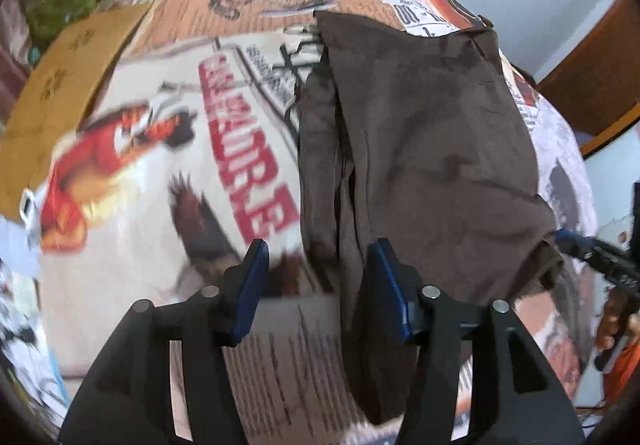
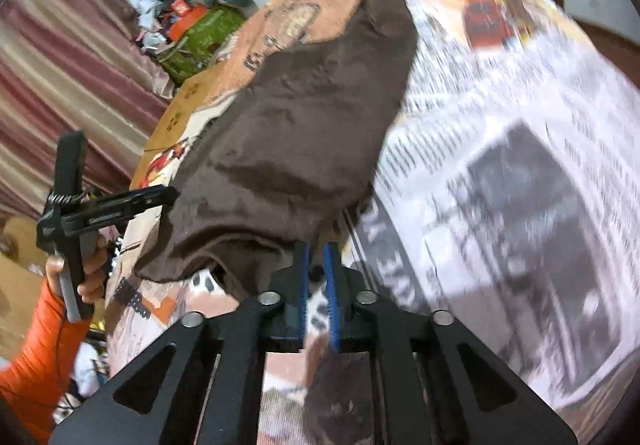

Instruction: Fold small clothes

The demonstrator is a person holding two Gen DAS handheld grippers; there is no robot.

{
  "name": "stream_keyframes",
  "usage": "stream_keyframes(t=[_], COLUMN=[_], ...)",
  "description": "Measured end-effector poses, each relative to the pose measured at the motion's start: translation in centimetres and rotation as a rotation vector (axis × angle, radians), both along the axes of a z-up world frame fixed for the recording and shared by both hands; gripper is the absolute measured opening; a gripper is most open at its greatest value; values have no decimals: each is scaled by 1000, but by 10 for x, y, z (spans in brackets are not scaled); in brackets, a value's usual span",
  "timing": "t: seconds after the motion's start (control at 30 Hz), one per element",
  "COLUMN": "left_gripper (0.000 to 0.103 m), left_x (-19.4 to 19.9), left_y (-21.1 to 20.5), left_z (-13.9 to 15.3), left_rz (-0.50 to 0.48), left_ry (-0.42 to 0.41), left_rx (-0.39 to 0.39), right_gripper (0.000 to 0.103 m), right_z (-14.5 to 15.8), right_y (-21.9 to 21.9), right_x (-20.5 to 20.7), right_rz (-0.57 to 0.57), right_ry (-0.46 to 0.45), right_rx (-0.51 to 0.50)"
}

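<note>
Brown garment [image 1: 432, 149] lies folded on the newspaper-covered desk [image 1: 160, 173] — left tongs [image 1: 316, 285] gape w/ nothing pinched, its near edge beside one pad — right tongs [image 2: 316, 285] barely parted, gripping nothing, at its hem.

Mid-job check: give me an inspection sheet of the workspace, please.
Surface: table covered in newspaper sheets.
Job's things: one brown garment, partly folded, lying on the paper.
Clutter: cardboard box; pile of bags and clothes behind.
Grippers: left claw open at the garment's edge; right claw narrowly open, cloth at its tips.
Cables: nothing seen.
Surroundings: striped curtain, pale wall, orange sleeve.
</note>
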State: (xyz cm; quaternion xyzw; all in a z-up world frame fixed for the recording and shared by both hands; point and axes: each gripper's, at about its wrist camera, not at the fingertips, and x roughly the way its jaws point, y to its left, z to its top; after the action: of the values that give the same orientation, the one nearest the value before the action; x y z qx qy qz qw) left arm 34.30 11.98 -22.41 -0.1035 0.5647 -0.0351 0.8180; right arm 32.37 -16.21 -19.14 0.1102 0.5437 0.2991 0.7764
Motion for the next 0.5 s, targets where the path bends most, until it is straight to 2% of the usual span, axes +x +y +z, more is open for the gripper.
stream_keyframes(t=[0.07,0.13,0.2,0.3,0.43,0.47,0.5], left_gripper=[54,54,54,54,53,46,33], left_x=[-10,-22,-33,-49,-59,-59,-59], left_y=[1,-2,-5,-16,-28,-30,-31], left_z=[-3,-7,-10,-7,-3,-2,-3], left_rz=[0,-12,-27,-50,-68,-68,-65], left_ry=[17,38,50,14,-17,-23,-26], left_rx=[-38,-61,-77,-56,-55,-43,-32], right_gripper=[34,36,36,36,35,28,22], right_z=[-6,-9,-10,-14,-14,-13,-13], right_y=[-4,-4,0,11,30,33,37], right_x=[-6,-11,-14,-14,-15,-16,-17], right_rz=[-20,-31,-32,-16,30,42,55], right_ry=[33,56,69,69,32,24,16], right_rx=[11,46,69,72,80,78,67])
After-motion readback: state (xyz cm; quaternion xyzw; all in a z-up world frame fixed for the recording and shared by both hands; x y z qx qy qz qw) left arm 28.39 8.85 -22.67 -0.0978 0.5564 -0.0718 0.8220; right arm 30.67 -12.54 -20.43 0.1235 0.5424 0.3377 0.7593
